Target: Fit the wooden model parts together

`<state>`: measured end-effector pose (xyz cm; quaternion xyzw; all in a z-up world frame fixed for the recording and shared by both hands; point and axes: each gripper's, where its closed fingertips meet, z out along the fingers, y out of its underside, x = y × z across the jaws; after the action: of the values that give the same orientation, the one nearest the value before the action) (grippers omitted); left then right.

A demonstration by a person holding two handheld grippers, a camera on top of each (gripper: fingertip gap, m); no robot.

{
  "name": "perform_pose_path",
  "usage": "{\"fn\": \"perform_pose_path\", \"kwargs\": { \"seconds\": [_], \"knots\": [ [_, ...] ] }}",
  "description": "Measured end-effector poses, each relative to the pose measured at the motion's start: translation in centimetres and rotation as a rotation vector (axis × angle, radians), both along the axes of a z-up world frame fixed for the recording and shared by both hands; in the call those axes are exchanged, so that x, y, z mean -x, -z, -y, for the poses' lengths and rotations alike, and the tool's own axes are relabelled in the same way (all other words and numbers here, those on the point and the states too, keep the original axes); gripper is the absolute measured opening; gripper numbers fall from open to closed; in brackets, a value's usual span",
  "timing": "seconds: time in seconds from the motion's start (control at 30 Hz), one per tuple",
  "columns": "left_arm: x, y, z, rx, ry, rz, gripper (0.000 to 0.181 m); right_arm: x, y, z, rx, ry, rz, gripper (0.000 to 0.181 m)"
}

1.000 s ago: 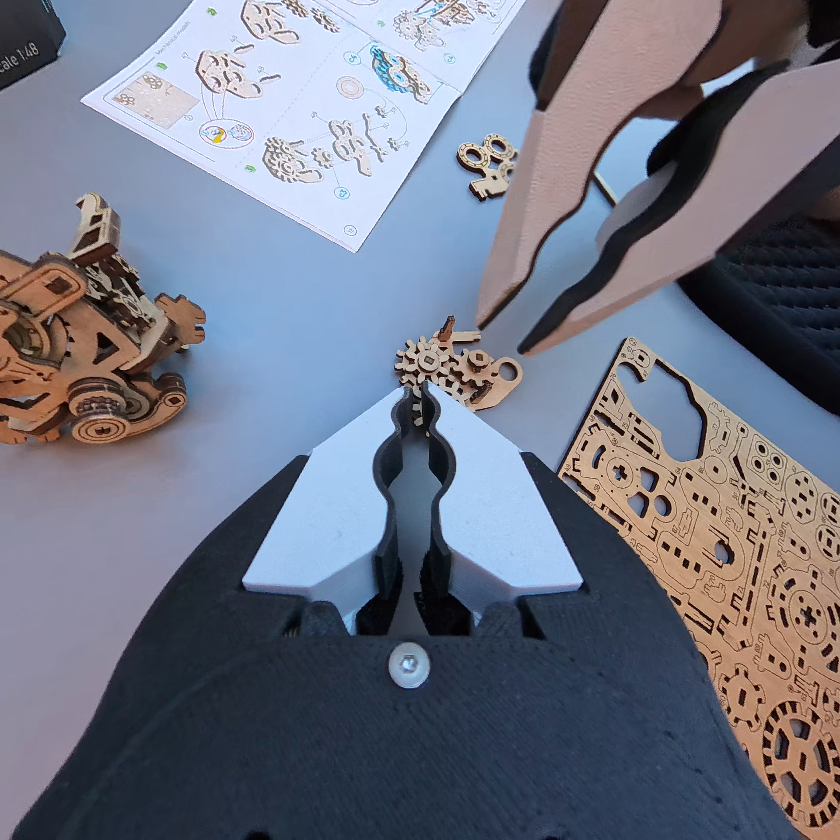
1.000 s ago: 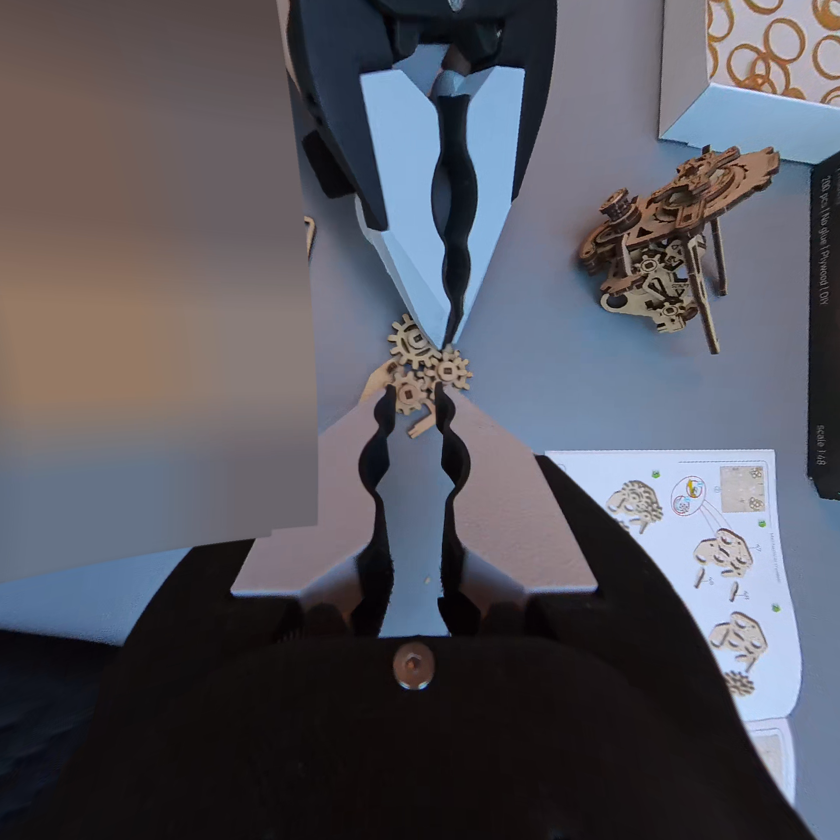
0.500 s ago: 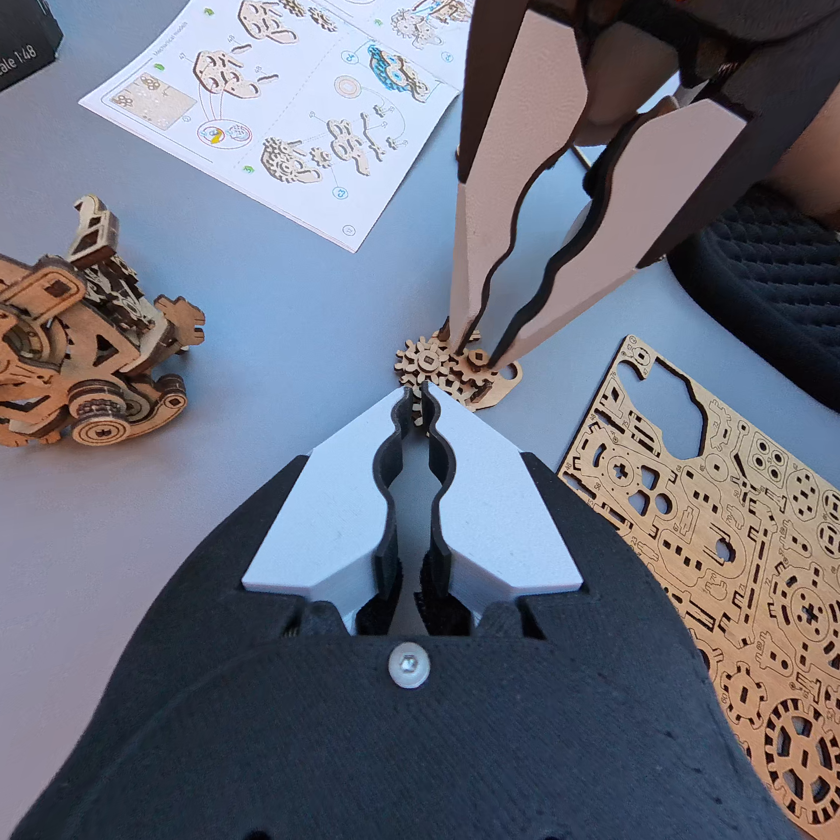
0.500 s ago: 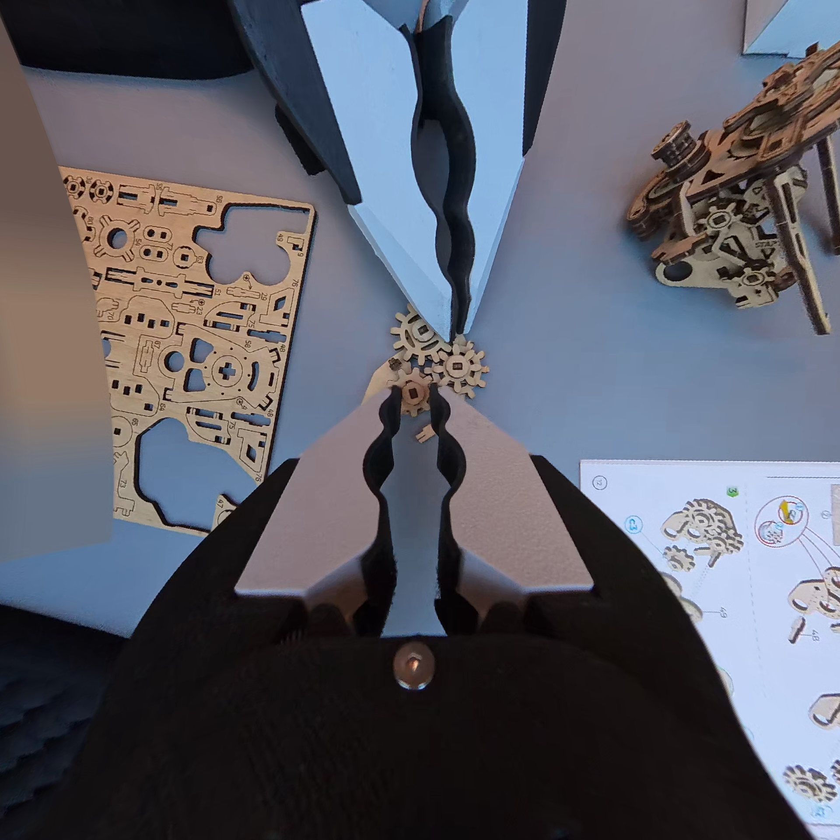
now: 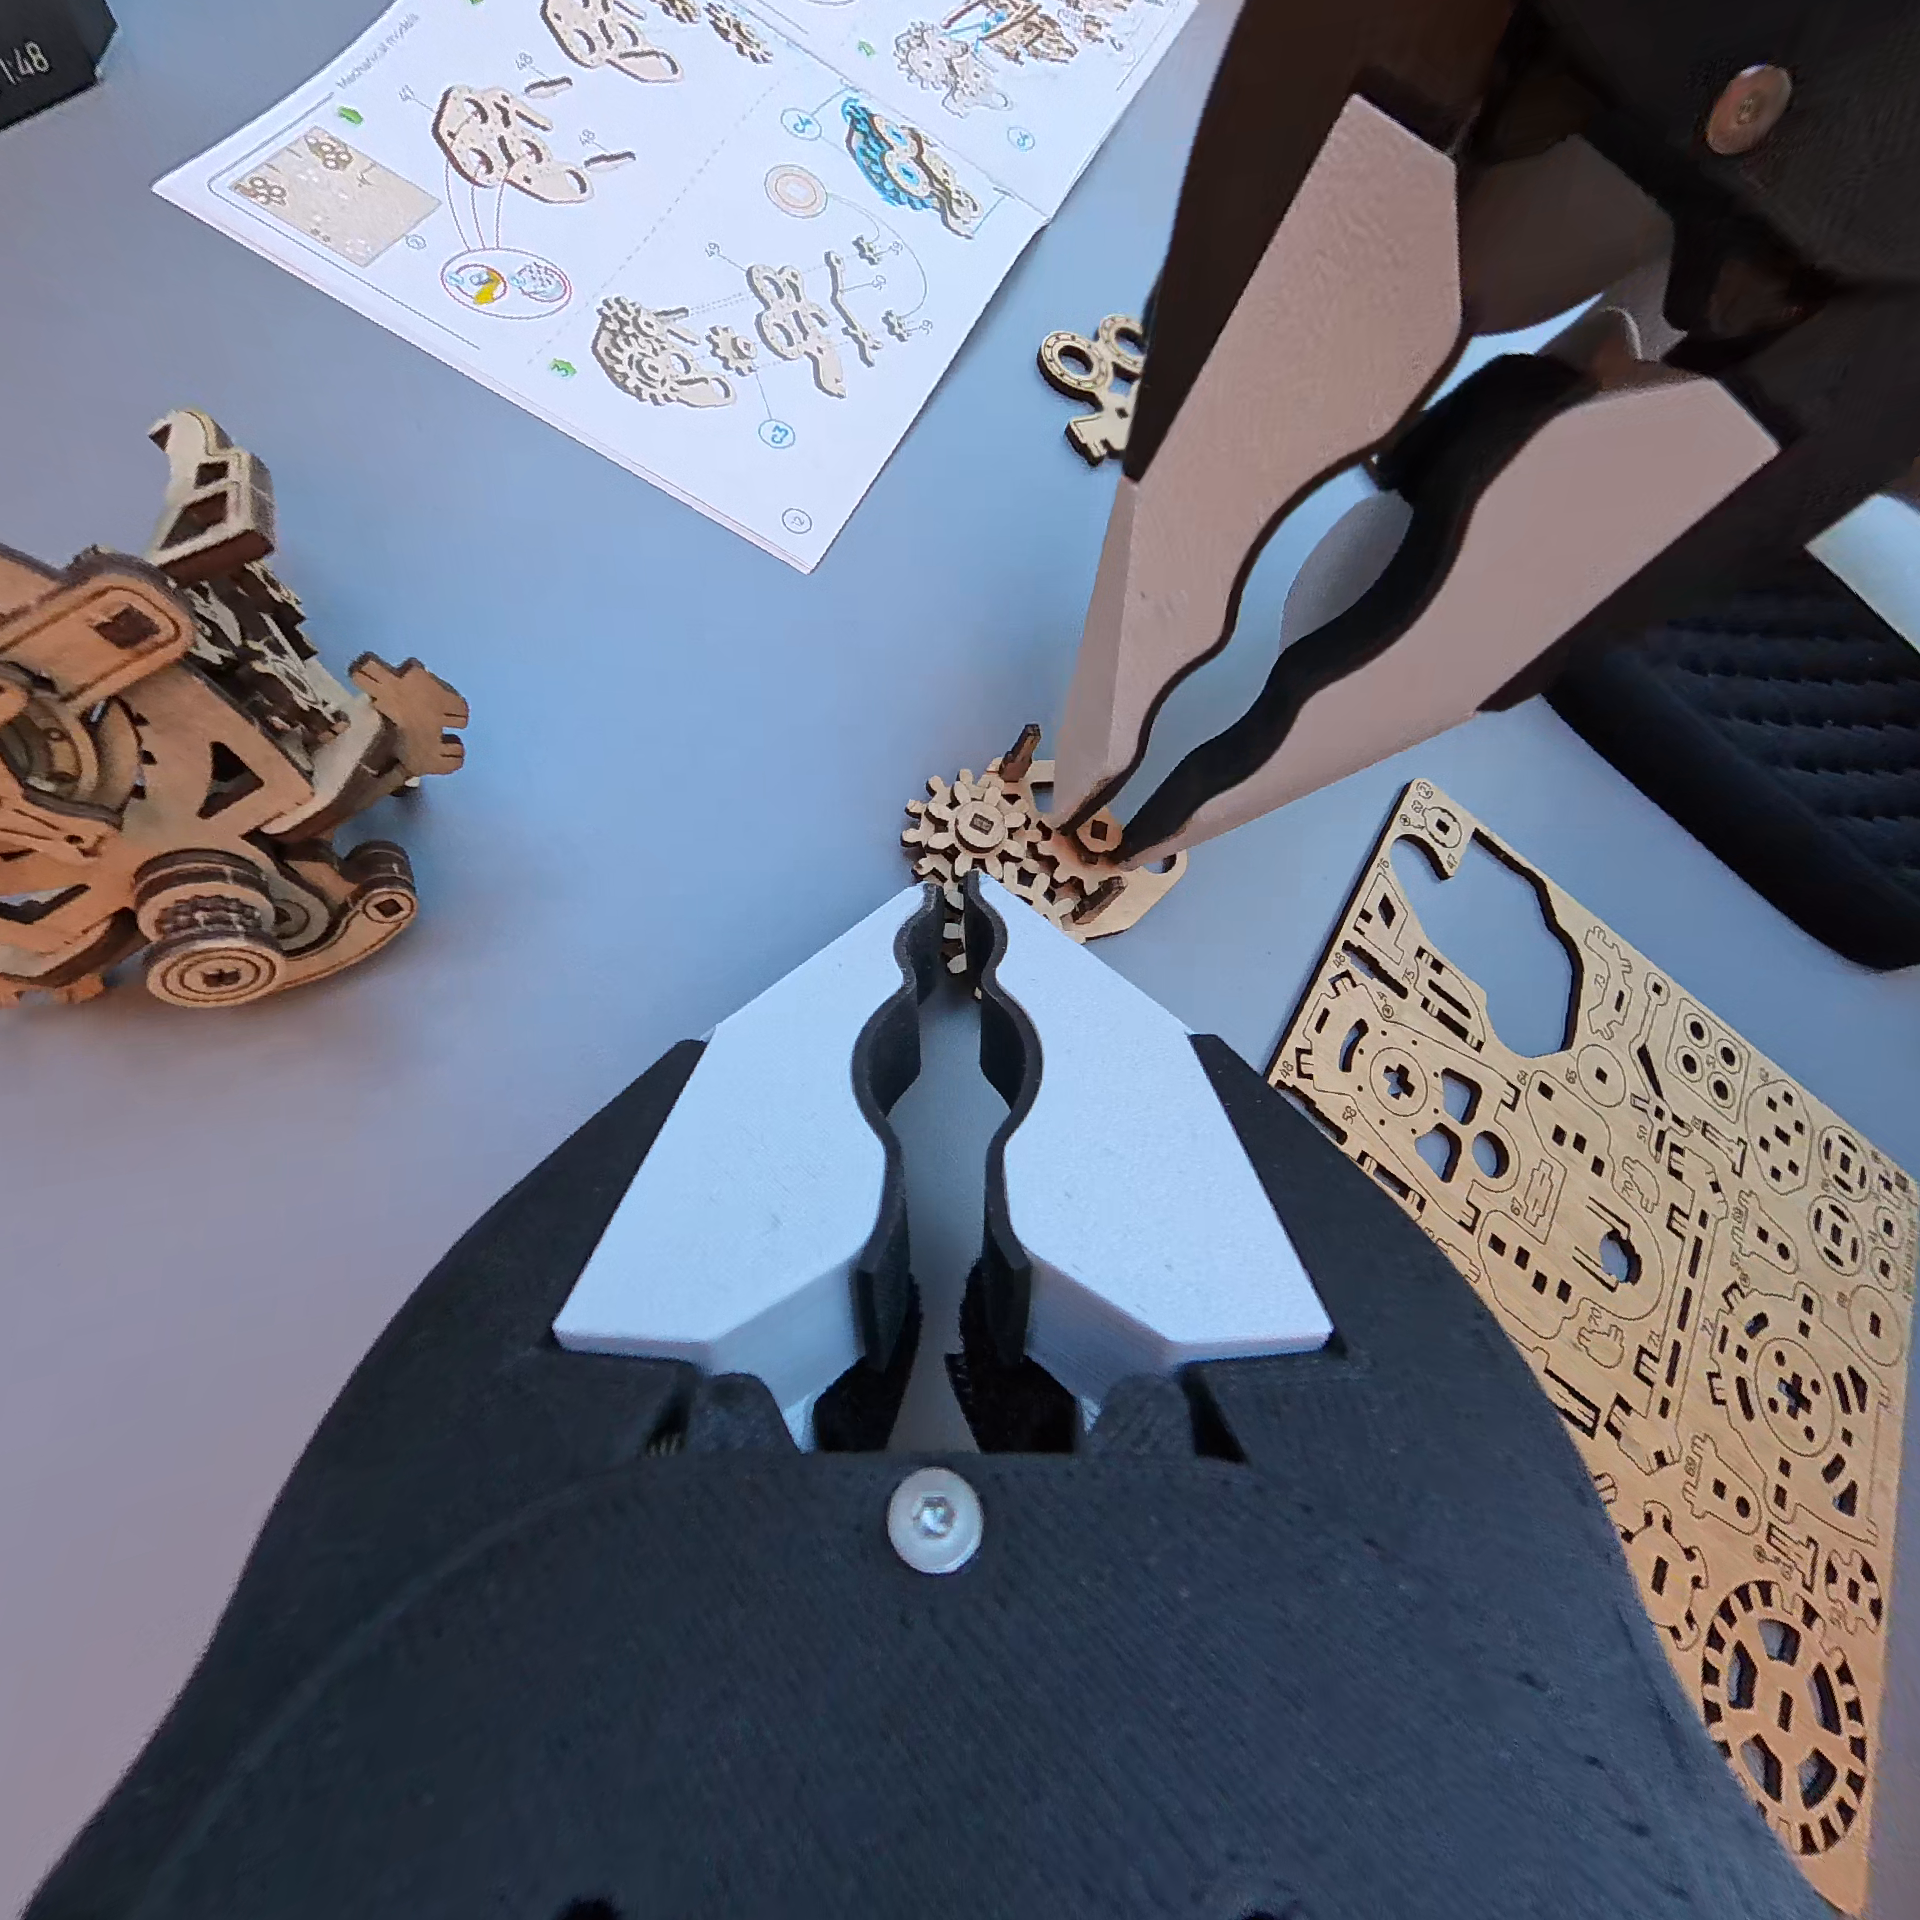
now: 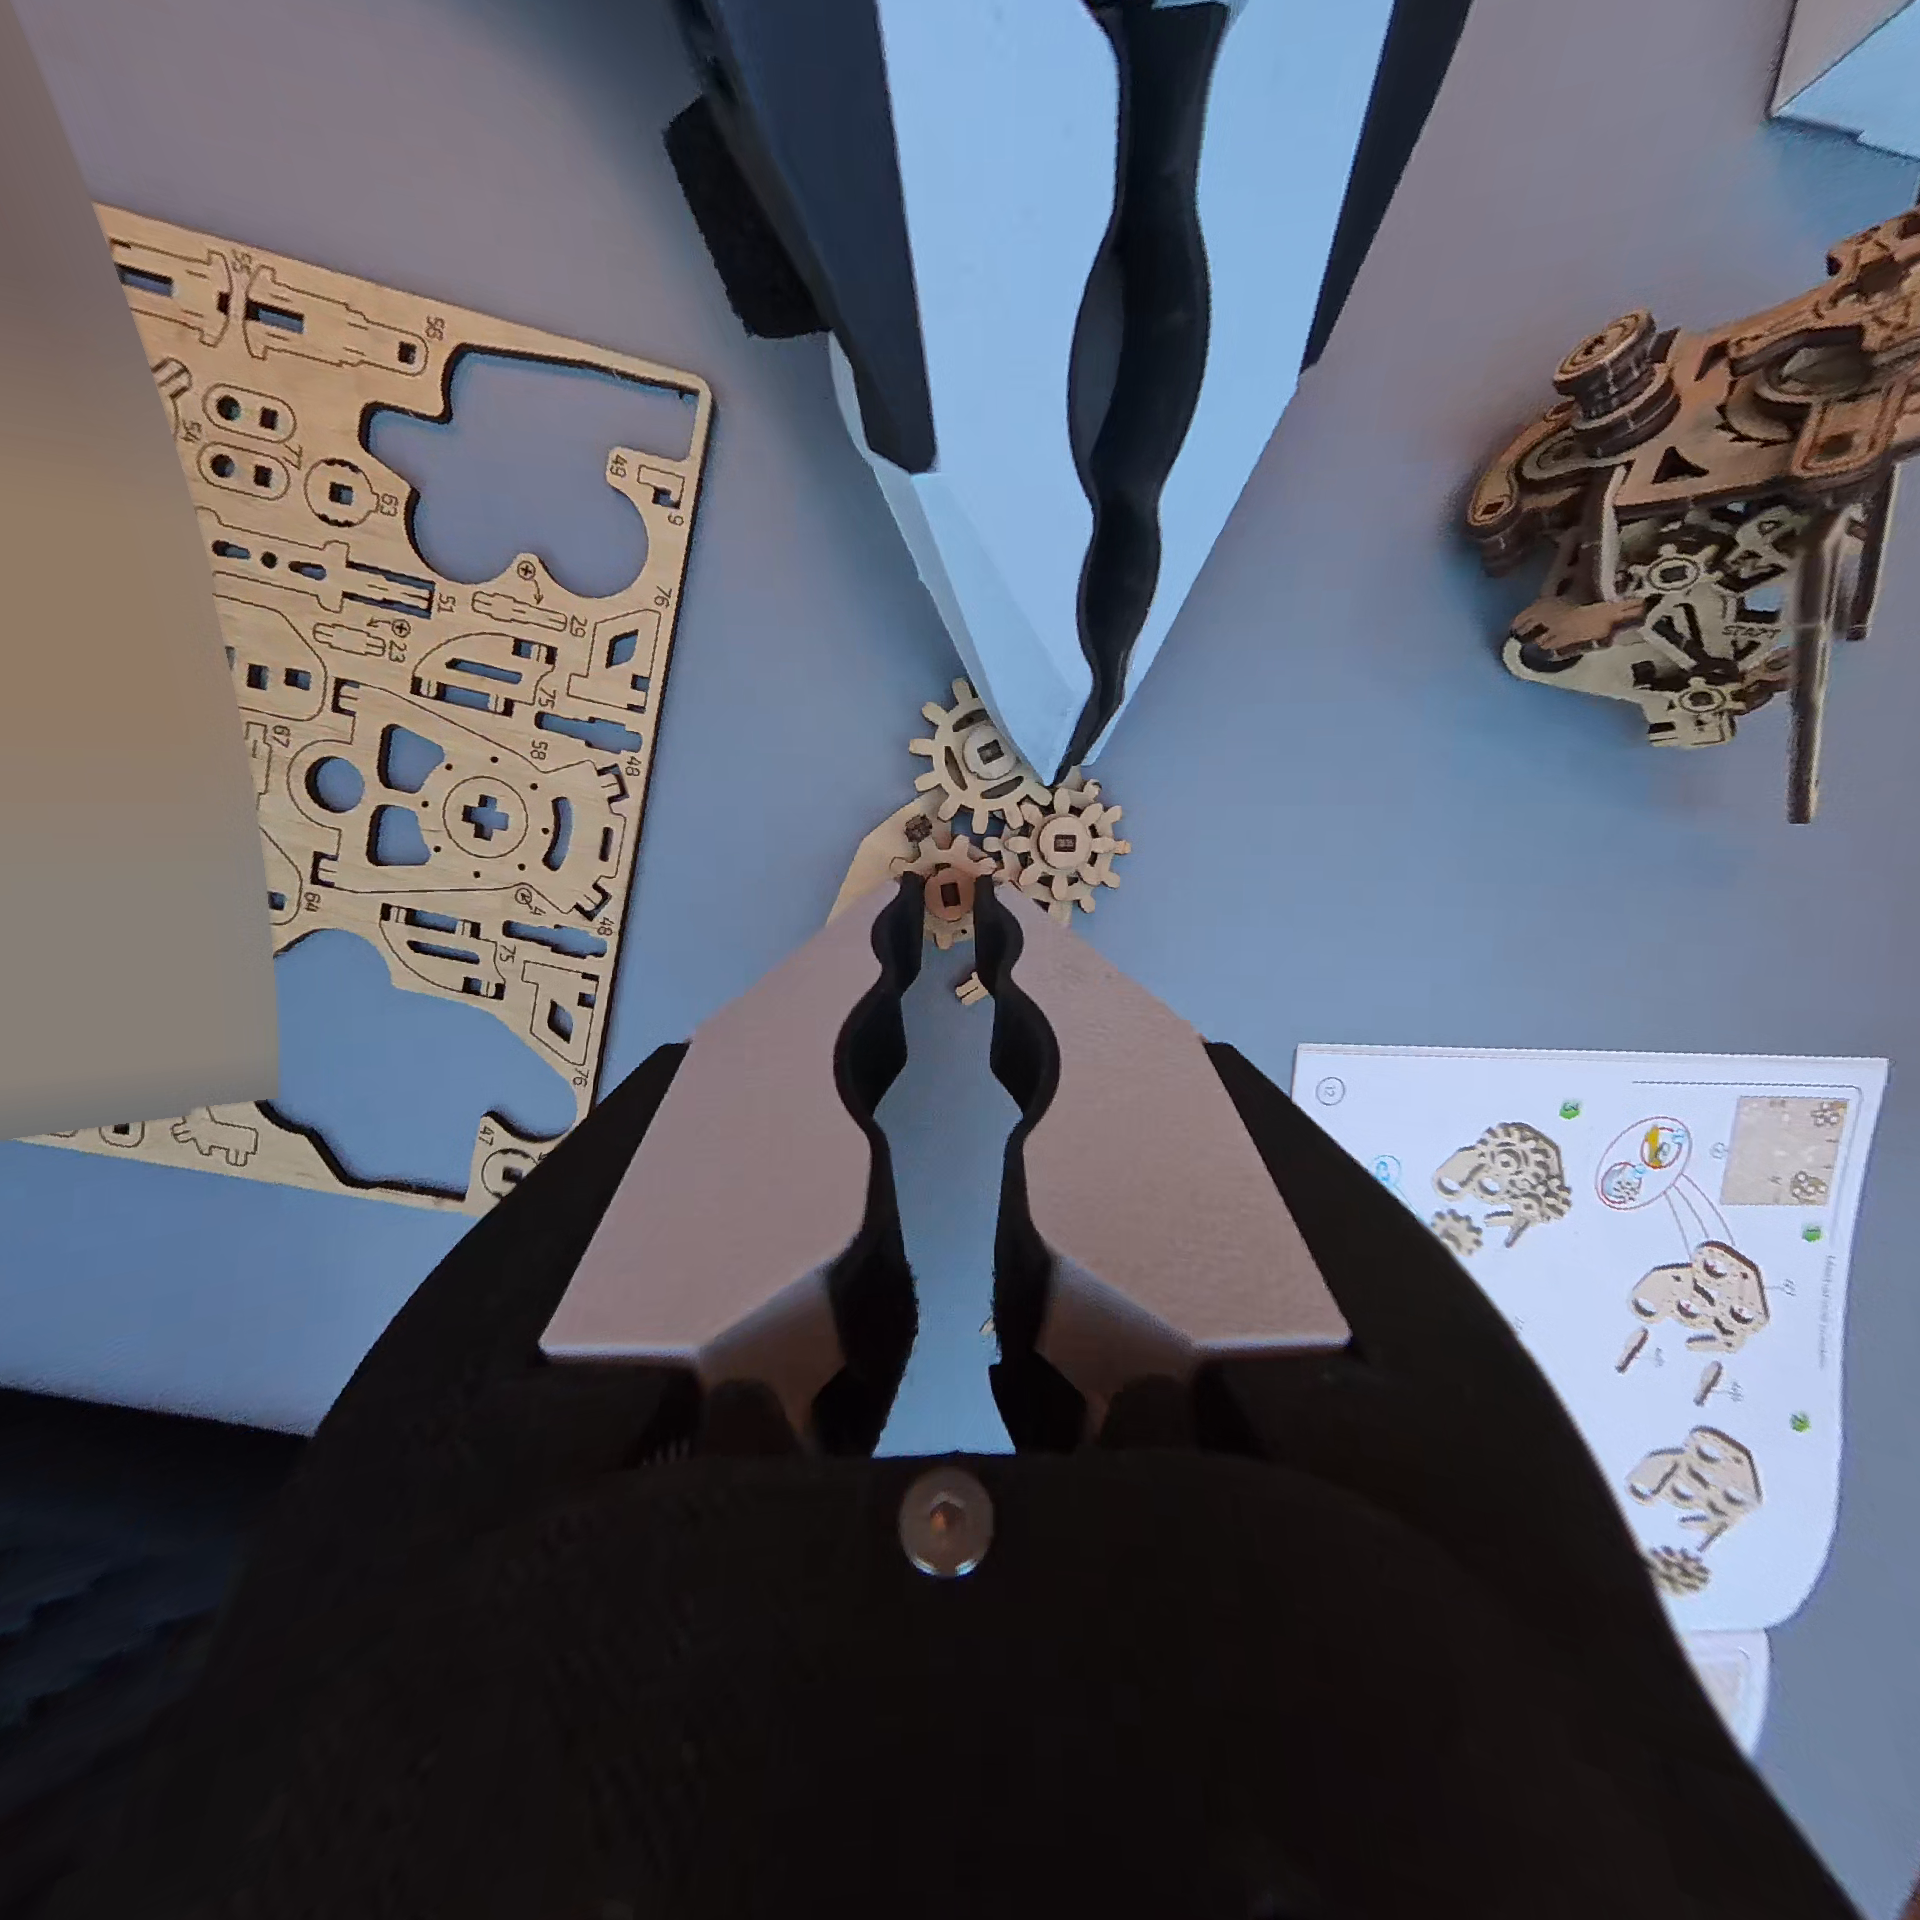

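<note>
Step in hand: seating the small gears on the gear subassembly (image 5: pixel 1029 847), which lies flat on the grey table (image 5: pixel 644 727) between the two tools, just beside the corner of the laser-cut parts sheet (image 5: pixel 1621 1195); left gripper (image 5: pixel 948 914) is clenched on the near edge of the assembly, fingertips pinching a gear's rim, so it reads as the anchor; right gripper (image 6: pixel 948 909) comes in from the opposite side, tips either side of the smallest gear (image 6: pixel 948 894) with pads touching or nearly so; I judge it gripping that gear, though a sliver of gap can't be ruled out; two larger gears (image 6: pixel 1023 805) are meshed beside it on the base plate, so the job looks well along for this sub-unit; a tiny loose peg (image 6: pixel 971 989) sits between the right fingers, not held; next move calls for pressing or twisting the small gear square onto its axle while the left holds firm; risk: thin ply, off-axis force could snap a tooth or skid the plate; finished model (image 5: pixel 156 790) and instruction sheet (image 5: pixel 644 208) sit well apart, not involved.
</note>
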<state>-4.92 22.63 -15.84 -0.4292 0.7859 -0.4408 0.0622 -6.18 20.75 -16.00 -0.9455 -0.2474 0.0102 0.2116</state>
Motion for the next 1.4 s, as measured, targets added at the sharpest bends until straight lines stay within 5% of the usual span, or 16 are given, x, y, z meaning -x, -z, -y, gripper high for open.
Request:
{"fn": "perform_pose_path", "kwargs": {
  "seconds": [0.77, 1.03, 1.17, 1.3, 1.4],
  "knots": [
    [-0.09, 0.04, -0.12, 0.009, -0.012, -0.012, 0.001, 0.0, 0.16, 0.07, 0.225, -0.057, 0.19, 0.009],
    [-0.21, 0.16, 0.0, -0.026, -0.007, 0.021, 0.0, 0.05, 0.15, 0.04, 0.195, -0.24, 0.194, 0.009],
    [-0.21, 0.15, 0.0, -0.014, -0.013, 0.011, 0.0, -0.02, 0.21, 0.11, 0.263, -0.129, 0.105, 0.009],
    [-0.23, 0.15, 0.01, -0.026, -0.004, 0.023, 0.0, 0.06, 0.19, 0.06, 0.221, -0.229, 0.174, 0.009],
    [-0.23, 0.15, 0.02, -0.002, -0.009, 0.005, 0.0, -0.01, 0.23, 0.13, 0.267, -0.039, 0.071, 0.009]
  ]
}}
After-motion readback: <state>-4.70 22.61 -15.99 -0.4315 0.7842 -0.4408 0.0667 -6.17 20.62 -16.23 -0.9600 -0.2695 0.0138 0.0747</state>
